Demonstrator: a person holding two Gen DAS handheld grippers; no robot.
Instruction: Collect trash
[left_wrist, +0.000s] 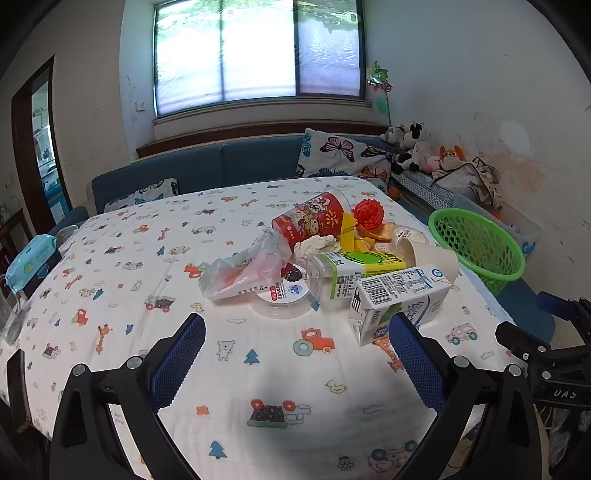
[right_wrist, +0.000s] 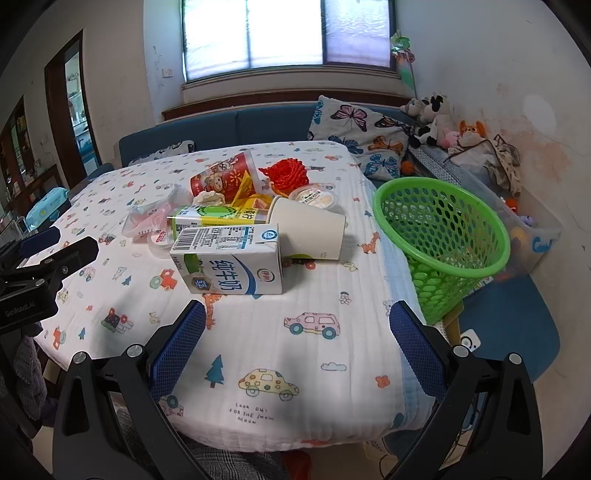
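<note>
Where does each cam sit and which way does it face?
Left wrist: on the left gripper, low over the table's near edge, facing the trash pile and window; its open blue fingers show, the right gripper at right.
Right wrist: on the right gripper, nearer the table's right corner, same heading; left gripper at left.
Shared: milk carton, green basket.

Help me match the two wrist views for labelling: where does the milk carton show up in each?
Left wrist: milk carton lies right of centre, just beyond the left gripper's right finger.
Right wrist: milk carton lies left of centre, nearest piece of the pile.
Shared landmark: green basket, right of the carton in both.
</note>
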